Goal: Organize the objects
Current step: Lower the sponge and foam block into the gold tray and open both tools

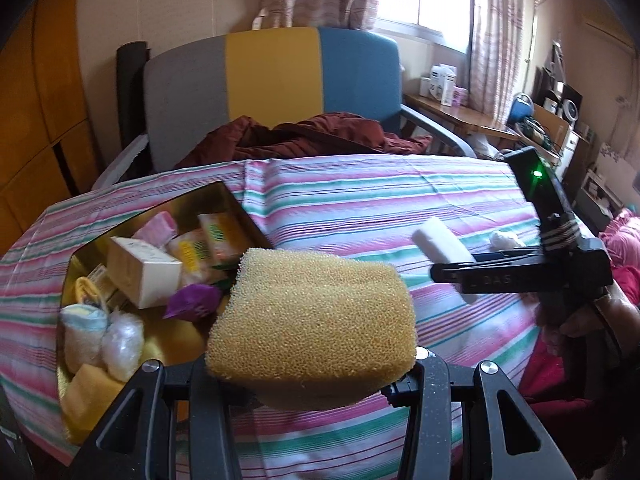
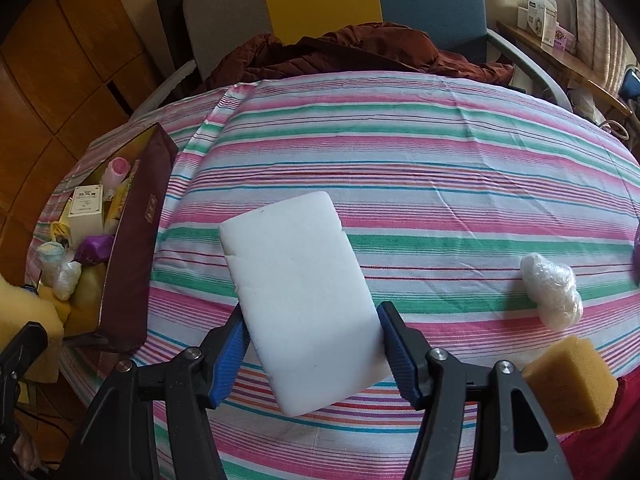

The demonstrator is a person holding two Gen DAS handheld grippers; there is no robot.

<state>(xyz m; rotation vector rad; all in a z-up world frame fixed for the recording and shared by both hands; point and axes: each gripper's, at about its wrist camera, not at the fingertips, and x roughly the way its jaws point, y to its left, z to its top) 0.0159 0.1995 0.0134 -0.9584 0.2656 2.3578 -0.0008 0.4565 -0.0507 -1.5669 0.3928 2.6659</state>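
Two sponges are being held above the striped pink, green and white tablecloth (image 2: 440,184) covering the table. With our left gripper (image 1: 310,364) we are clamping a coarse yellow foam sponge (image 1: 312,316), its fingers pressing in on the sponge's near end from both sides, so that the sponge is hanging just beside the open gold-lined box (image 1: 236,208) at the left of the table. With our right gripper (image 2: 316,352) we are grasping a flat white rectangular foam block (image 2: 300,300); the blue ribbed fingers (image 2: 230,364) are squeezing its long edges, and the block is tilting up and away from us over the middle of the cloth.

Inside the box we are seeing a cream carton (image 1: 142,274), a pink wrapped pack (image 1: 158,230), yellow-labelled packets (image 1: 216,236), a purple crumpled wrapper (image 1: 192,302), a pale rolled cloth (image 1: 82,330), a clear plastic-wrapped bundle (image 1: 122,340) and another yellow sponge (image 1: 90,396). From the right wrist view the box is showing its dark maroon outer wall (image 2: 134,264).

On the cloth to our right a small white bundle in clear film (image 2: 554,290) is lying, and near it a tan sponge cube (image 2: 572,388) is sitting at the table's near edge. Beyond the table a grey, yellow and blue chair (image 1: 276,84) is carrying a dark red quilted jacket (image 1: 304,136).
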